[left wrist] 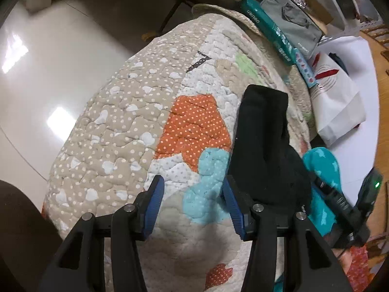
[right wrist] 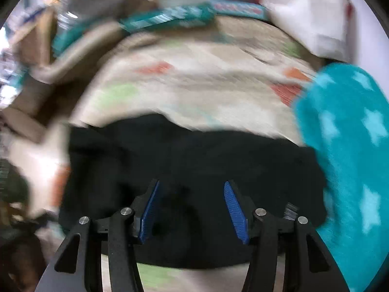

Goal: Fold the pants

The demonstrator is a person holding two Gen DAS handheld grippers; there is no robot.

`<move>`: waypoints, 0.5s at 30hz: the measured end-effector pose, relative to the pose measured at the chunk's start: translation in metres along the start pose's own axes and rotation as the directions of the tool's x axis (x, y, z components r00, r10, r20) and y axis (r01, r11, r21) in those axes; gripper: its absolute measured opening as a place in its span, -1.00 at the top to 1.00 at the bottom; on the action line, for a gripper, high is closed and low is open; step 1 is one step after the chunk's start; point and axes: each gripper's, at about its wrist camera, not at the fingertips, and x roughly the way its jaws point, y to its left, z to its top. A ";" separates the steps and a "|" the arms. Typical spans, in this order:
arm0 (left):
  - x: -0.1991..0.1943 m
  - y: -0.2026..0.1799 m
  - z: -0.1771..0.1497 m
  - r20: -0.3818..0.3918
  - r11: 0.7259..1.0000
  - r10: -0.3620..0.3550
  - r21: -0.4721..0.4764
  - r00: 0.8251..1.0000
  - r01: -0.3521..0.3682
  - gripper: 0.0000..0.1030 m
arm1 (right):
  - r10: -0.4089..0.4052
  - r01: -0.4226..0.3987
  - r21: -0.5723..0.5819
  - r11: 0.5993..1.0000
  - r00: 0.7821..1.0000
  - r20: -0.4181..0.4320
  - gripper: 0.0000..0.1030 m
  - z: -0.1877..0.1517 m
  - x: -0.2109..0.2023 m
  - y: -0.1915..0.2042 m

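- Left wrist view: the left gripper (left wrist: 192, 194) hangs over a quilted patchwork mat (left wrist: 121, 126), its blue-padded jaws standing apart with only the mat's orange and turquoise patches showing between them; nothing is gripped.
- The black pants (left wrist: 262, 141) lie on the mat just right of this gripper. They look bunched into a long narrow shape, one end reaching away toward the mat's far edge, the near end beside the right-hand jaw; whether that jaw touches the cloth cannot be told.
- A turquoise fleece cloth with pale stars (left wrist: 323, 170) lies just right of the pants. Across it reaches the right gripper (left wrist: 340, 202), seen from the side as a dark body with a green light; its jaws cannot be read from here.
- Past the mat's far edge lie a teal box (left wrist: 269, 26), a grey bag (left wrist: 294, 22) and a white paper bag (left wrist: 338, 104).
- Right wrist view: the picture is smeared with motion. The right gripper (right wrist: 192, 194) stands directly over the black pants (right wrist: 194, 155), jaws parted about halfway, the dark cloth filling the space under and between them; the pads do not look pressed on it.
- The pants spread broadly across the lower middle of this view, the patchwork mat (right wrist: 194, 77) beyond them and the starred turquoise fleece (right wrist: 347, 141) at the right, its edge against the pants.
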 end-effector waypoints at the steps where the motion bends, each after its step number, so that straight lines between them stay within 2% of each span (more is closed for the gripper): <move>1: 0.000 0.002 0.001 0.000 1.000 -0.012 -0.006 1.000 0.012 0.02 | 0.046 -0.047 -0.021 0.999 0.999 -0.008 -0.22 0.005 0.005 0.010; 3: 0.000 0.006 0.001 -0.001 0.999 -0.037 -0.018 0.999 0.037 0.02 | 0.070 -0.075 -0.091 0.993 0.996 -0.048 -0.24 0.013 0.023 0.035; 4: 0.001 0.007 0.001 -0.001 0.999 -0.047 -0.021 0.999 0.047 0.02 | 0.037 -0.048 -0.137 0.989 0.996 -0.086 -0.24 0.012 0.037 0.044; 6: 0.001 0.010 0.002 -0.002 0.998 -0.064 -0.024 0.998 0.064 0.02 | -0.082 0.049 -0.203 0.978 0.984 -0.157 -0.23 0.010 0.065 0.056; 7: 0.001 0.011 0.002 -0.004 0.997 -0.072 -0.025 0.997 0.072 0.02 | -0.093 0.055 -0.206 0.977 0.980 -0.175 -0.14 0.006 0.071 0.058; 8: 0.001 0.012 0.003 -0.005 0.997 -0.078 -0.027 0.997 0.078 0.02 | -0.072 0.037 -0.194 0.980 0.981 -0.180 0.06 0.005 0.071 0.057; 9: 0.002 0.014 0.004 -0.006 0.995 -0.089 -0.033 0.996 0.089 0.02 | -0.033 0.001 -0.169 0.986 0.981 -0.189 0.77 0.002 0.067 0.055; 10: 0.002 0.016 0.004 -0.007 0.994 -0.101 -0.042 0.995 0.100 0.02 | -0.018 -0.011 -0.151 0.989 0.982 -0.187 0.86 0.001 0.061 0.052; 15: 0.004 0.023 0.009 -0.012 0.987 -0.143 -0.075 0.990 0.142 0.02 | 0.031 -0.042 -0.107 0.993 0.994 -0.105 0.89 0.007 0.027 0.045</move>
